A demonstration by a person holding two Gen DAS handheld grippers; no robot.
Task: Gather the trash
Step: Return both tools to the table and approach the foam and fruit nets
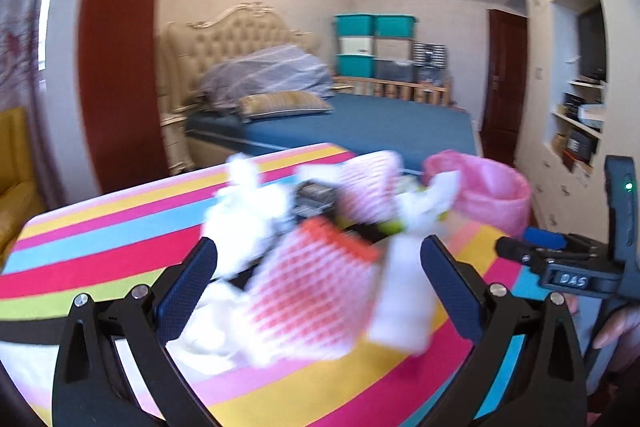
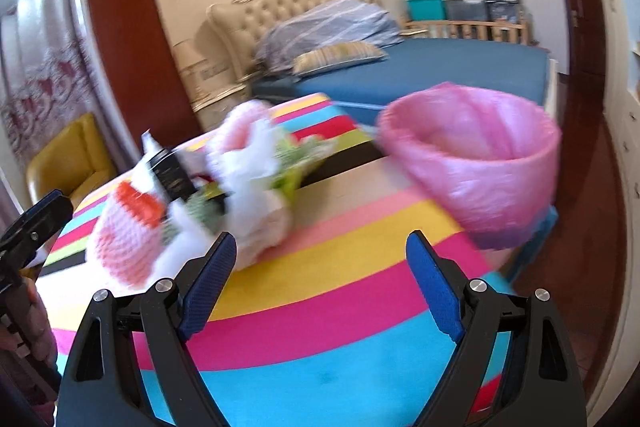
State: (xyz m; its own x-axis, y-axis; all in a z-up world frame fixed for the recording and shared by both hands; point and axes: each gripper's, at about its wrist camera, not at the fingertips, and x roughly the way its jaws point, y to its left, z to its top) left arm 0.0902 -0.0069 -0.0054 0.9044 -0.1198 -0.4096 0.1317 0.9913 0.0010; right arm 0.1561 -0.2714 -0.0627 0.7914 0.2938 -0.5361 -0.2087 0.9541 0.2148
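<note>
The striped worktop (image 2: 320, 267) carries a pink-lined bin (image 2: 480, 163), ahead-right of the right gripper (image 2: 320, 247). The trash pile (image 1: 304, 267) lies between the left gripper (image 1: 318, 255) fingers. Both sets of fingers stand spread, empty. Step: approach. Next: close on one piece, likely the foam net (image 1: 316, 303).

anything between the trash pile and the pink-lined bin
Nothing visible does: only bare striped tablecloth lies between the trash pile and the pink-lined bin, which stands open-topped at the table's far right.
</note>
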